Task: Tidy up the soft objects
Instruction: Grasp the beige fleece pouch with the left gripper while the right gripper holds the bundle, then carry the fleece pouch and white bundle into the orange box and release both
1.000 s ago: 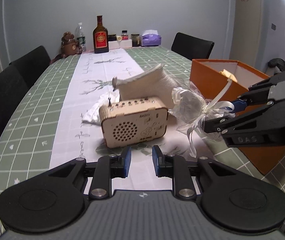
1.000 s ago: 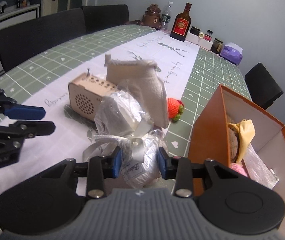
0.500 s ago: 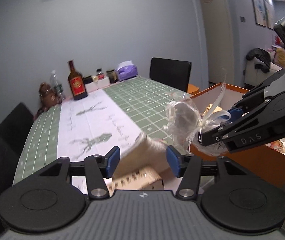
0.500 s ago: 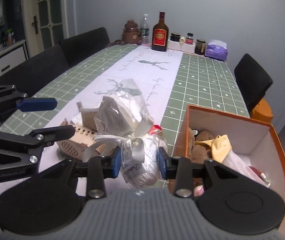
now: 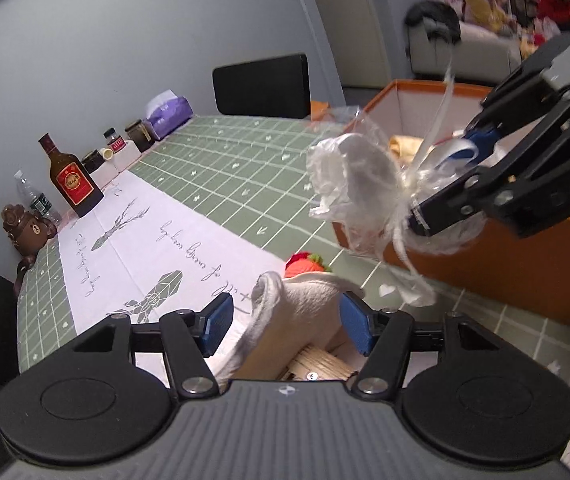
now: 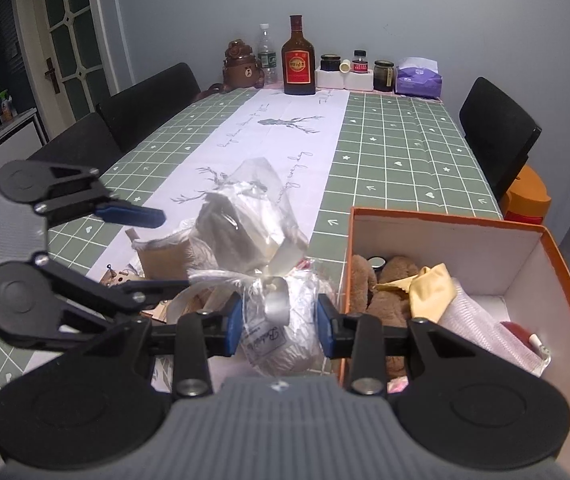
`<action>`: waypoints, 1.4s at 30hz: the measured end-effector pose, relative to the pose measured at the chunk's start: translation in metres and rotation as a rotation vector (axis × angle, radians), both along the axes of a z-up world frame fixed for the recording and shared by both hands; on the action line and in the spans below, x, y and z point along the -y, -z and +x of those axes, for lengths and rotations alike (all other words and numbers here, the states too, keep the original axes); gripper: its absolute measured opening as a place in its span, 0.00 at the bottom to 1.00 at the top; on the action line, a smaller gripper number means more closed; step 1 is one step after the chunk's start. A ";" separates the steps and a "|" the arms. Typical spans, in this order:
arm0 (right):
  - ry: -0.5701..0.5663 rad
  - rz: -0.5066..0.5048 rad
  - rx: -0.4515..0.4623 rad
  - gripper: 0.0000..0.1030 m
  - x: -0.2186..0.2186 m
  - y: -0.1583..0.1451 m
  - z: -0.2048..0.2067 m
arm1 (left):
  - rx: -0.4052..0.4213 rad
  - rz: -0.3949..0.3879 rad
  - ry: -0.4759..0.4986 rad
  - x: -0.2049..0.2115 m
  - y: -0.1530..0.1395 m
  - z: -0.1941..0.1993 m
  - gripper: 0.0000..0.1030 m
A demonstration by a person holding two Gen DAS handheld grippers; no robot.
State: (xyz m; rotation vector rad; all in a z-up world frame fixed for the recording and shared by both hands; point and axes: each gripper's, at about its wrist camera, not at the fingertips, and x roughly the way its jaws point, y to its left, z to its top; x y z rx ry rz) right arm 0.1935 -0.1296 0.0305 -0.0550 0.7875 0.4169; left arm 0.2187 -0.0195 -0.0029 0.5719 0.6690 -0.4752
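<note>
My right gripper (image 6: 280, 330) is shut on a clear-wrapped bundle (image 6: 269, 344) tied with white ribbon, held just left of the orange box (image 6: 445, 216). The left wrist view shows the same bundle (image 5: 357, 184) hanging from the right gripper (image 5: 441, 188) in front of the box (image 5: 485, 252). My left gripper (image 5: 285, 330) is opening its jaws. A cream fabric pouch (image 5: 297, 312) lies between them, and the pads do not press on it. Beneath the pouch sits a wooden radio (image 5: 317, 364). A red knitted strawberry (image 5: 305, 264) lies beyond.
In the box lie a brown teddy (image 6: 389, 280), a yellow cloth (image 6: 433, 288) and pink mesh (image 6: 485, 328). At the table's far end stand a brown bottle (image 6: 298, 64), a bear mug (image 6: 241, 68), jars and a purple tissue pack (image 6: 419, 78). Black chairs (image 6: 497, 136) flank the table.
My left gripper opened, rolled and moved past the wooden radio to the cream pouch. My right gripper lifted the wrapped bundle and carried it toward the orange box.
</note>
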 end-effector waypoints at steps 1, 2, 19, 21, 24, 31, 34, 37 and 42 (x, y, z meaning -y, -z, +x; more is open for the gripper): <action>-0.001 0.001 -0.003 0.36 0.000 0.001 0.001 | -0.014 0.014 0.003 0.002 0.003 0.004 0.70; -0.002 0.003 -0.006 0.36 0.000 0.002 0.002 | -0.031 0.029 0.011 0.004 0.005 0.007 0.70; -0.024 -0.019 -0.046 0.36 -0.006 0.016 0.012 | 0.026 0.155 -0.040 0.023 0.017 0.014 0.15; -0.030 -0.015 -0.044 0.36 -0.006 0.015 0.015 | 0.053 0.148 -0.066 0.023 0.007 0.013 0.14; -0.039 -0.030 -0.039 0.36 -0.008 0.012 0.016 | 0.075 0.148 -0.096 0.021 -0.010 0.014 0.13; -0.083 -0.090 -0.012 0.36 -0.017 -0.011 0.020 | 0.053 0.143 -0.145 0.011 -0.055 0.015 0.13; -0.103 -0.123 0.012 0.36 -0.021 -0.025 0.021 | 0.064 0.141 -0.154 0.009 -0.075 0.010 0.13; -0.120 -0.168 0.040 0.36 -0.023 -0.039 0.020 | 0.066 0.149 -0.154 0.011 -0.092 0.004 0.13; -0.138 -0.235 0.079 0.36 -0.023 -0.059 0.016 | 0.007 0.106 -0.176 0.012 -0.114 -0.005 0.13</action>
